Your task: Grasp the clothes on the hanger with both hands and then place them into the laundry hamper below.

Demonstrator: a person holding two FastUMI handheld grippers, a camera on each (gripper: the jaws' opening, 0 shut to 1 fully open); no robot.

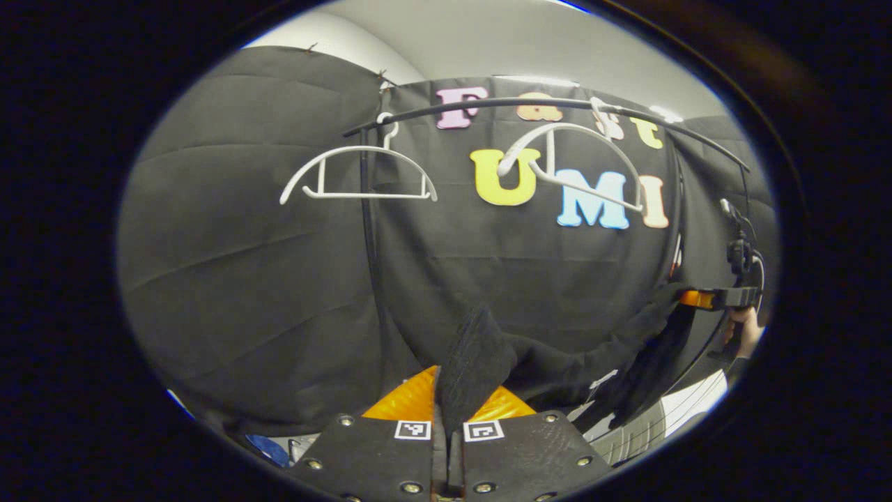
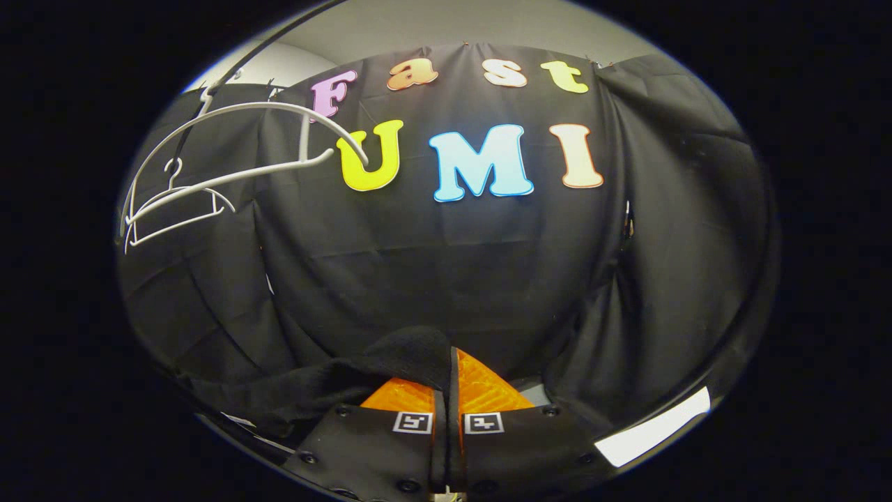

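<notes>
In the left gripper view, we see our left gripper (image 1: 449,432) with its two fingers pressed nearly together on a fold of the black garment (image 1: 481,362), which rises as a dark peak just above the fingertips and then stretches away to the right in a slack band. At the far right edge of this view that band reaches the right gripper (image 1: 718,298), held by a hand (image 1: 744,332), where the cloth hangs down in a dark drape. Above, a curved black rail (image 1: 543,104) carries two white plastic hangers: the left hanger (image 1: 359,174) hangs level and bare, while the right hanger (image 1: 571,164) sits tilted, also bare. A black upright pole (image 1: 367,230) drops from the rail behind the left hanger. In the right gripper view, we see the right gripper (image 2: 447,418) with its fingers drawn close together and the garment's edge (image 2: 408,352) pinched between them; the cloth humps over the fingertips and trails off low to the left. At upper left the two white hangers (image 2: 230,150) overlap, the nearer one large and tilted, the farther one small behind it. The garment hangs well below the hangers, spanning between both grippers; we cannot see the hamper.
</notes>
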